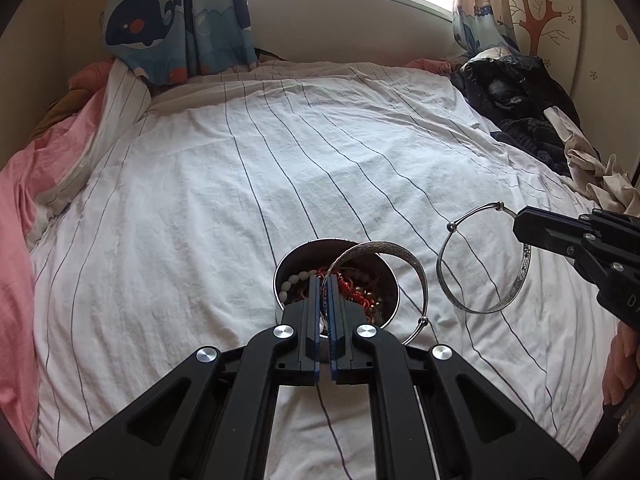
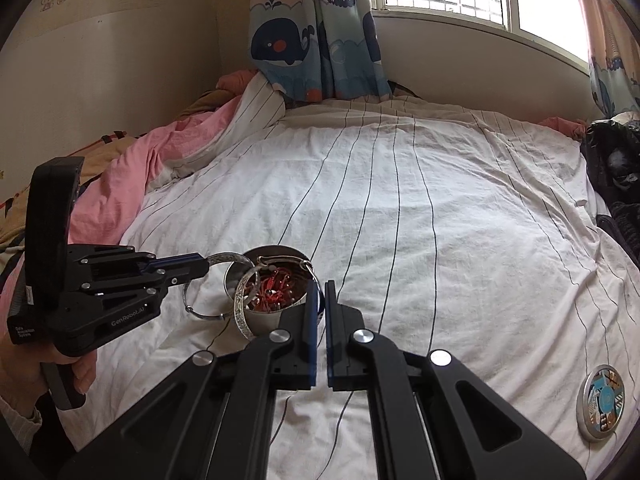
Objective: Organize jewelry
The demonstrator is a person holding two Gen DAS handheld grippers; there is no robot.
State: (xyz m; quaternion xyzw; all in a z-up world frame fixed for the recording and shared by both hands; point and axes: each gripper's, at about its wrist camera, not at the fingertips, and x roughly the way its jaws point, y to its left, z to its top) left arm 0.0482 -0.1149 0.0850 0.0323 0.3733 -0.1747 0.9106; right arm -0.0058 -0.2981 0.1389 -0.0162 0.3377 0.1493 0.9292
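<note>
1. silver is the metal of both bangles: we hold one engraved bangle [image 1: 376, 276] in our left hand-held gripper [image 1: 325, 284], its jaws pressed together on the band right over the round tin [image 1: 394, 292].
2. the second bangle [image 1: 484, 260] hangs in the air beside the tin, pinched at its edge by our right hand-held gripper [image 2: 319, 290], jaws likewise closed on the band.
3. the tin sits on the bed near us and already holds a tangle of jewelry: a string of pale beads [image 1: 294, 282] at one side and red cord pieces [image 1: 352, 292] in the middle, with other bits we cannot make out.
4. so we judge the task well along: most pieces look gathered in the tin, and the two bangles are what is left, neither yet let go inside.
5. the tin's lid [image 2: 602, 400], round with a coloured pattern, lies apart on the bed, well off to our right, so closing the tin also seems to remain.
6. beyond that, the white striped sheet [image 1: 280, 168] carries no other jewelry that we can see; dark clothes [image 1: 520, 120] are heaped at the bed's right edge and a pink quilt [image 1: 24, 208] at its left.
</note>
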